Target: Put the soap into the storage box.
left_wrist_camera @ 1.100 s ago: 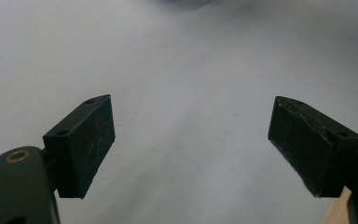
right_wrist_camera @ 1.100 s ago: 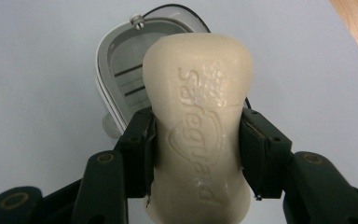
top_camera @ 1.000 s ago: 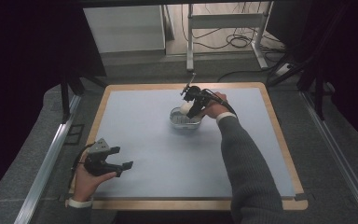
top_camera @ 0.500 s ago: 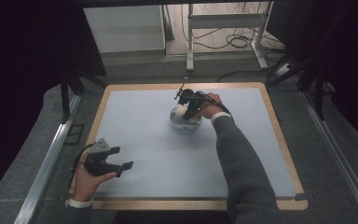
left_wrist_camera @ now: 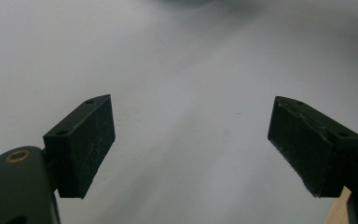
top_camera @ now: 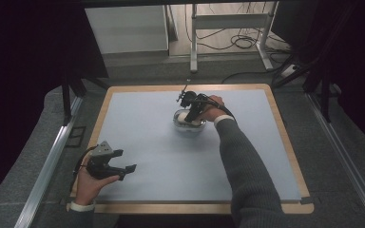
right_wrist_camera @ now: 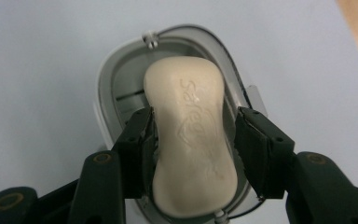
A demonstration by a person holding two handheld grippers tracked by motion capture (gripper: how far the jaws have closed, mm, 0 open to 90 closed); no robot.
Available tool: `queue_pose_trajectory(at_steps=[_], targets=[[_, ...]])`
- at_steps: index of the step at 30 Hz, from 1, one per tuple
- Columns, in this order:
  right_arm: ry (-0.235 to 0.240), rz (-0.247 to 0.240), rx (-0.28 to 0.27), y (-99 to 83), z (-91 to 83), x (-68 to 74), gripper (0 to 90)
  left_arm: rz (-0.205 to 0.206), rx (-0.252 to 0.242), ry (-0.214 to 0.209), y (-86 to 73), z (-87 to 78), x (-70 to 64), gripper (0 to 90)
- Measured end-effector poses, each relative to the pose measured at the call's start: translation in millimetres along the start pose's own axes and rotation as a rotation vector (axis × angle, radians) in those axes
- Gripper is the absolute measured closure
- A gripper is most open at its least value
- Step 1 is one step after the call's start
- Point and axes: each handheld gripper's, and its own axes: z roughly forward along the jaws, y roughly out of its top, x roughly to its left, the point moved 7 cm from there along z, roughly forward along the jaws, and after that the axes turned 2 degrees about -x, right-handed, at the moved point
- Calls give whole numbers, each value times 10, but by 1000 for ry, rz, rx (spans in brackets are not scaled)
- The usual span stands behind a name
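Note:
A cream bar of soap [right_wrist_camera: 186, 93] with an embossed logo lies lengthwise in a white soap dish [right_wrist_camera: 103, 93]. My right gripper [right_wrist_camera: 193, 126] is shut on the soap, one jaw against each long side, pointing down into the dish. From above, that gripper [top_camera: 190, 111] stands over the dish [top_camera: 188, 129] at the table's far middle. My left gripper [top_camera: 123, 172] rests near the front left corner, held in a hand. Its jaws stand wide open over the bare mat [left_wrist_camera: 191, 140], with nothing between them.
A pale blue mat [top_camera: 171, 161] covers the table inside a wooden border [top_camera: 285, 142]. The right forearm in a grey sleeve [top_camera: 240, 161] crosses the mat's right half. A metal rail [top_camera: 47, 161] runs along the left, and cables lie on the floor behind.
The right gripper has shifted a little left and down over the dish with the soap. The left gripper has stayed where it was.

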Motion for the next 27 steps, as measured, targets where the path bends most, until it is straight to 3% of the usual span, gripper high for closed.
queue_pose_trajectory(at_steps=[8,13,17,27], targets=[[-18,74,-96,49,-220,-3,431,0,-2,-2,3,1,-3,152],[-20,127,-159,-24,-379,34,384,-1,-3,-3,3,-1,-3,152],[-46,174,-195,-177,-483,89,350,-1,1,-3,0,4,-10,152],[-110,298,-304,-889,-720,294,281,-1,6,4,-5,18,-12,152]])
